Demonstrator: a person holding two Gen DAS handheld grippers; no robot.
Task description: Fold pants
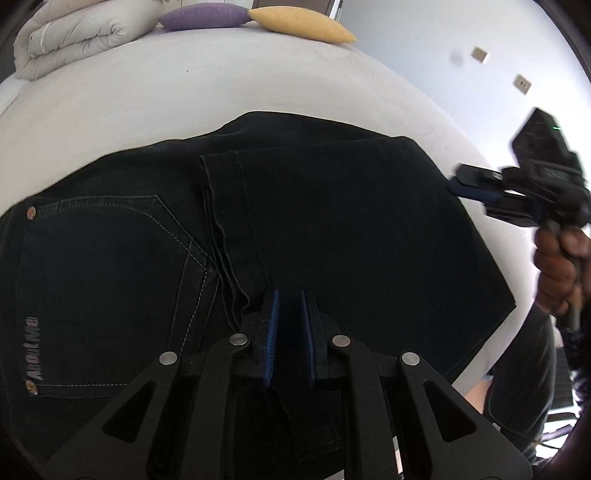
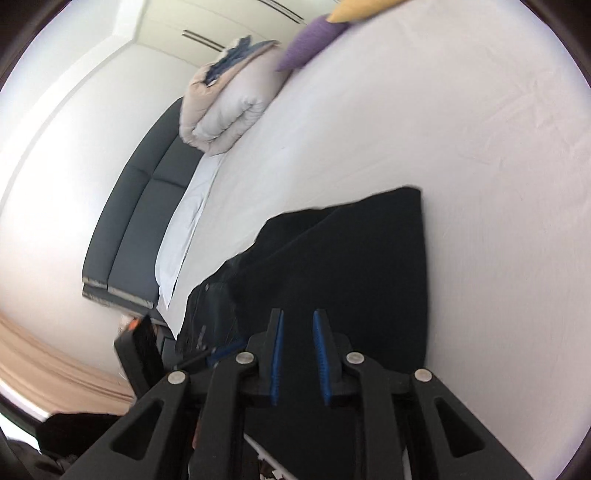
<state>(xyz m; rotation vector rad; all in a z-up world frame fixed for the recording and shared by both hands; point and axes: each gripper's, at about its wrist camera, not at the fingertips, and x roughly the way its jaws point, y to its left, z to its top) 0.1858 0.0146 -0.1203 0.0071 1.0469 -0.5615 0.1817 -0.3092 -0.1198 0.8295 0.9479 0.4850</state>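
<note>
Black jeans [image 1: 314, 221] lie folded on the white bed [image 1: 184, 96], back pocket at the left and leg hems laid over the seat. My left gripper [image 1: 290, 295] hovers over the near edge of the pants, jaws a little apart and empty. My right gripper [image 1: 461, 182] shows in the left wrist view at the pants' right edge, held by a hand. In the right wrist view the right gripper [image 2: 297, 314] is open and empty above the pants [image 2: 351, 258].
A rolled beige duvet [image 1: 74, 33], a purple cushion [image 1: 203, 16] and a yellow cushion [image 1: 303, 22] lie at the bed's far end. A dark headboard [image 2: 133, 229] and white wall stand beside the bed. The person's leg [image 1: 517, 387] is at the right.
</note>
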